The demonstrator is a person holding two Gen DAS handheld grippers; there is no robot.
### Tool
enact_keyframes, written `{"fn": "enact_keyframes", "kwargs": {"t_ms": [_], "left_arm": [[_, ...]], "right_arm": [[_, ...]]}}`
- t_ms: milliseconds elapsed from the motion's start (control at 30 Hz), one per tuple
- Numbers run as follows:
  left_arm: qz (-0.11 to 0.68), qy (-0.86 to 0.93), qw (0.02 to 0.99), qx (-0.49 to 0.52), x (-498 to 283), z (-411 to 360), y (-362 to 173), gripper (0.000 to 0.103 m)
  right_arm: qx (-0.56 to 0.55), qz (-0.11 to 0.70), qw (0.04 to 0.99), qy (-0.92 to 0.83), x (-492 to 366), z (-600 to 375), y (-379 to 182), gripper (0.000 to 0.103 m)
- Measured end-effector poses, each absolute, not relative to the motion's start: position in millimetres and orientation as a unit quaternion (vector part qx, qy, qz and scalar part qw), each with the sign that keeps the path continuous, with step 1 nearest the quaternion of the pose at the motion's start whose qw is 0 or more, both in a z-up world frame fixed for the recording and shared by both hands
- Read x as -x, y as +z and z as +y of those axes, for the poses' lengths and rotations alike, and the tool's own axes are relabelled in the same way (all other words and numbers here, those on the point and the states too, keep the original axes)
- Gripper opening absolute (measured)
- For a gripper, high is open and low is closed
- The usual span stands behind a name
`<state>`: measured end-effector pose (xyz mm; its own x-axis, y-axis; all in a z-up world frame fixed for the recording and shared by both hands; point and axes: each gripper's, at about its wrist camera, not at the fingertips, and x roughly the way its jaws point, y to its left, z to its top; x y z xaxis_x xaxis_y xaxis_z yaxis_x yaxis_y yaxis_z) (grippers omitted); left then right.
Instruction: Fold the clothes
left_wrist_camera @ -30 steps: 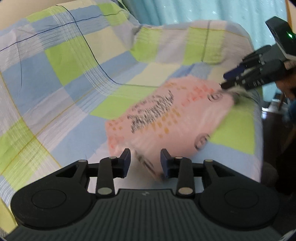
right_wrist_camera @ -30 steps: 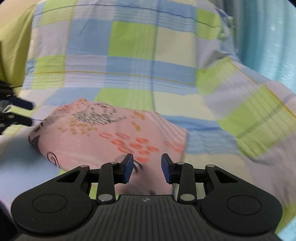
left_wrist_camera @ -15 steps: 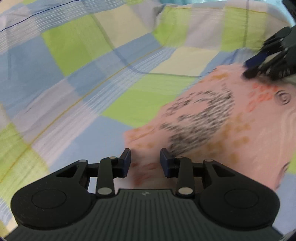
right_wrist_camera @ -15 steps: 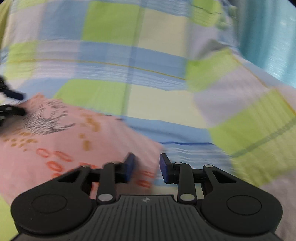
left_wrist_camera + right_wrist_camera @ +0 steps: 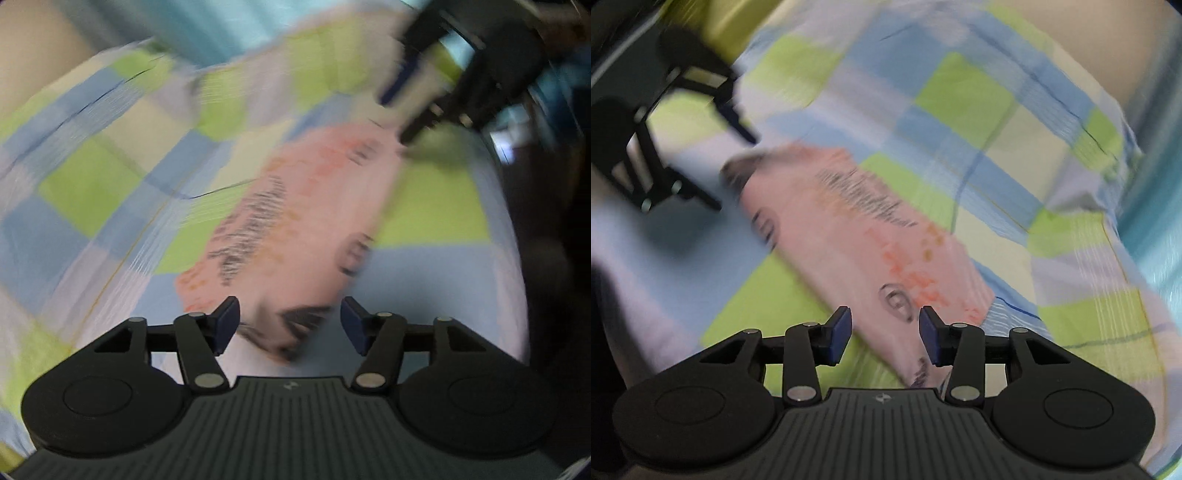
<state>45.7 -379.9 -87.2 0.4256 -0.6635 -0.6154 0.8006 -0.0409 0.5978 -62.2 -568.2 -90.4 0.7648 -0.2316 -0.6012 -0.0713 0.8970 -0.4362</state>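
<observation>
Left wrist view, motion-blurred: left tongs [image 5: 290, 328] spread wide, nothing pinched. Pink printed garment with black lettering and orange marks [image 5: 295, 221] lies as a long folded strip on the bed's blue, green and cream checked sheet [image 5: 92, 177]; its near end sits between and just ahead of the left fingertips, and the strip runs away up-right. Right tongs [image 5: 402, 110] at the garment's far end, upper right, smeared; fingers look apart, contact with the cloth unclear. Pale blue curtain [image 5: 221, 33] behind the bed.

Right wrist view: right tongs [image 5: 884, 339] spread, nothing gripped; the garment's [image 5: 849, 229] near end lies between and just ahead of the fingertips on the sheet [image 5: 960, 92]. Left tongs [image 5: 735, 166] upper left, spread, just beside the garment's far end.
</observation>
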Motion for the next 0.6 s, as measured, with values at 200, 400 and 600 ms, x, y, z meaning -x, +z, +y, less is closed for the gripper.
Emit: {"fn": "enact_keyframes", "kwargs": {"t_ms": [200,400,600], "left_arm": [[0.046,-0.533,0.682,-0.498,-38,-406,-98,0.058],[0.035,-0.547,0.68,-0.487,-43,-422,-102,0.061],[0.023,-0.504,0.693,-0.515,-67,-400,-102,0.061]], "right_arm": [[0.273,0.354,0.895,0.005,53,-538,-109,0.042],[0.324,0.344,0.881,0.017,42,-532,-118,0.043],[0.339,0.361,0.868,-0.04,51,-562,-120,0.043]]}}
